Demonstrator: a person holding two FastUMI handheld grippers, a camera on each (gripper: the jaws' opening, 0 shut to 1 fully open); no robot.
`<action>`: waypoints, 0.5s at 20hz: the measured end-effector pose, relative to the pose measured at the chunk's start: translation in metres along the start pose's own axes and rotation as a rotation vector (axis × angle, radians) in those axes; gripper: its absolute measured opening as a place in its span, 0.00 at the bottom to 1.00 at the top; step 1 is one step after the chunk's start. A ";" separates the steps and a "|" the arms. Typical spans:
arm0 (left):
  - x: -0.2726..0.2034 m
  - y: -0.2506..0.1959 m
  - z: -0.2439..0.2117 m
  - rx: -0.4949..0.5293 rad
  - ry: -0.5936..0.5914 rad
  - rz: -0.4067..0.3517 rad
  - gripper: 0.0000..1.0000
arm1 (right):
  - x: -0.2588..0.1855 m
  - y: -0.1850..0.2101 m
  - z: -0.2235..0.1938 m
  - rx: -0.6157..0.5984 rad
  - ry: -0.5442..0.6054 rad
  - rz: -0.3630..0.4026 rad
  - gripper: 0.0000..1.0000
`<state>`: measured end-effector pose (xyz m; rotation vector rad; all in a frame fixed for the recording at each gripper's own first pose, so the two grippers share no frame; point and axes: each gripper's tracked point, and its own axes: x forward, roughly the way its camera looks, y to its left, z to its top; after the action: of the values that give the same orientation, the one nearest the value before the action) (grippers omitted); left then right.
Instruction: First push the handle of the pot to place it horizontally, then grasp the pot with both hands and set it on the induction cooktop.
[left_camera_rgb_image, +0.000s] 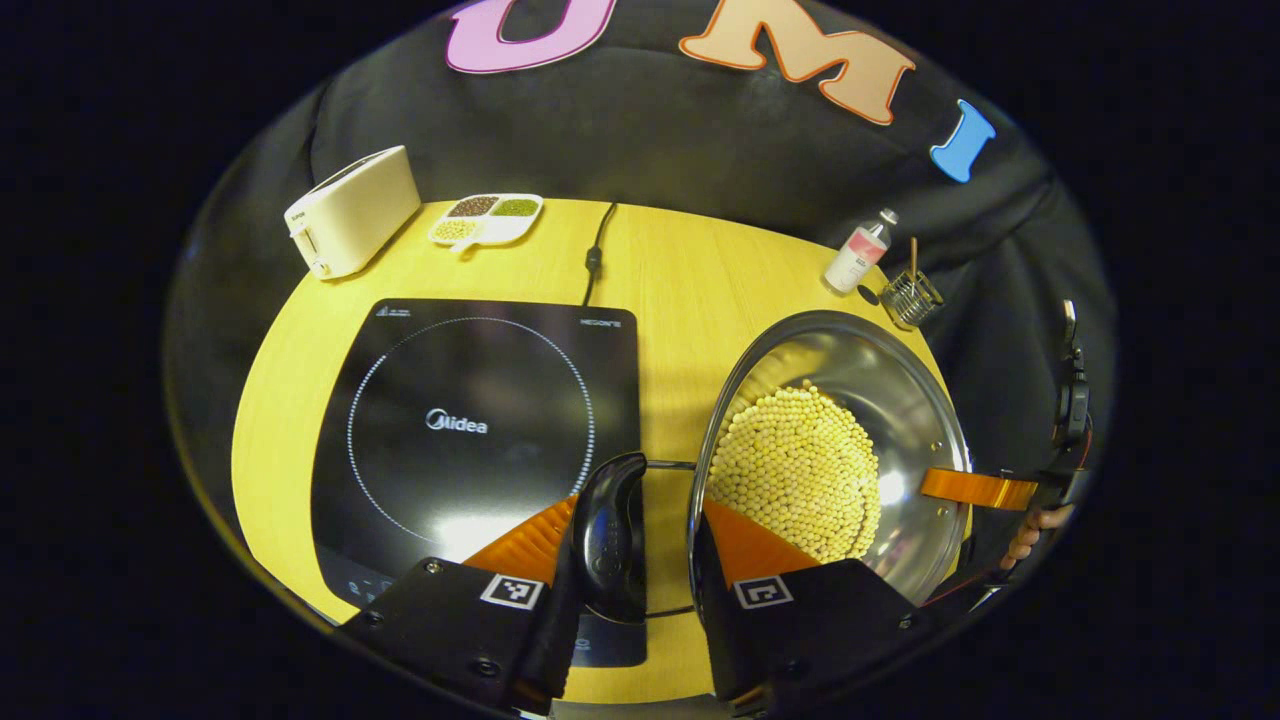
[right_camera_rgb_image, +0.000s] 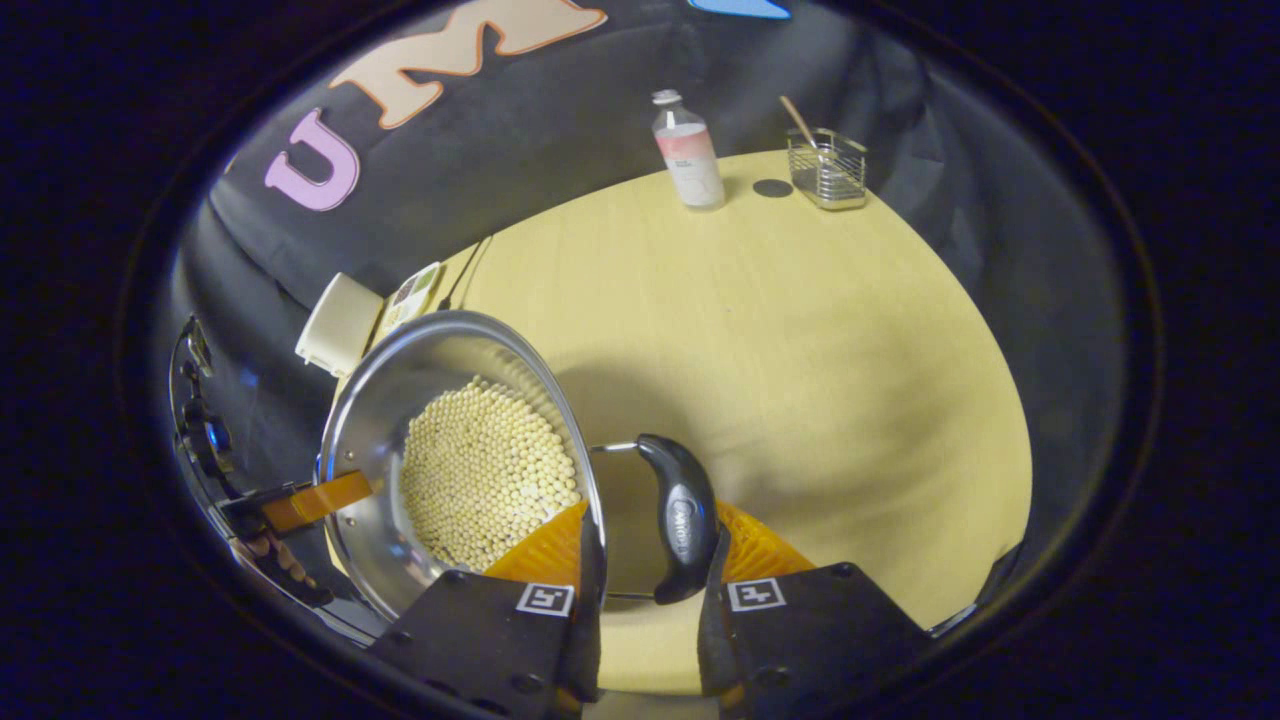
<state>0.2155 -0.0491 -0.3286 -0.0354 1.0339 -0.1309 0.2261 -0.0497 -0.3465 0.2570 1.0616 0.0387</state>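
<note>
The pot (left_camera_rgb_image: 900, 400), full of pale beans, sits right of centre in the left gripper view, and I can't tell whether it rests on the table (left_camera_rgb_image: 680, 270) or hangs just above it. Its near handle (left_camera_rgb_image: 610, 530) lies out flat, pointing at the cooktop (left_camera_rgb_image: 470, 420), which is just beside it at centre left. The handle-to-handle line runs left to right, so I judge the carry to be a straight slide leftward, with the left gripper (left_camera_rgb_image: 640, 510) leading.

That gripper straddles handle and rim, one finger outside the handle, one inside the pot. The right gripper (right_camera_rgb_image: 650, 515) straddles the other handle (right_camera_rgb_image: 680, 515) the same way at lower centre of its view. Both stand half wide, but I can't tell whether either is pressing.

I count one pot, two handles, one cooktop, then along the far edge one toaster (left_camera_rgb_image: 350, 210), one tray (left_camera_rgb_image: 487, 218), one bottle (left_camera_rgb_image: 858, 255) and one wire holder (left_camera_rgb_image: 910, 298).
</note>
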 end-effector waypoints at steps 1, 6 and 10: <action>-0.002 0.009 0.004 0.003 -0.009 -0.006 0.55 | 0.001 0.010 0.001 0.003 -0.003 -0.004 0.33; -0.004 0.071 0.014 0.007 0.004 -0.034 0.55 | 0.011 0.073 -0.016 0.005 -0.011 -0.045 0.33; 0.005 0.123 0.023 0.048 0.012 -0.058 0.54 | 0.029 0.121 -0.032 0.026 -0.009 -0.083 0.41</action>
<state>0.2488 0.0718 -0.3327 -0.0204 1.0417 -0.2087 0.2234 0.0780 -0.3589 0.2359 1.0634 -0.0509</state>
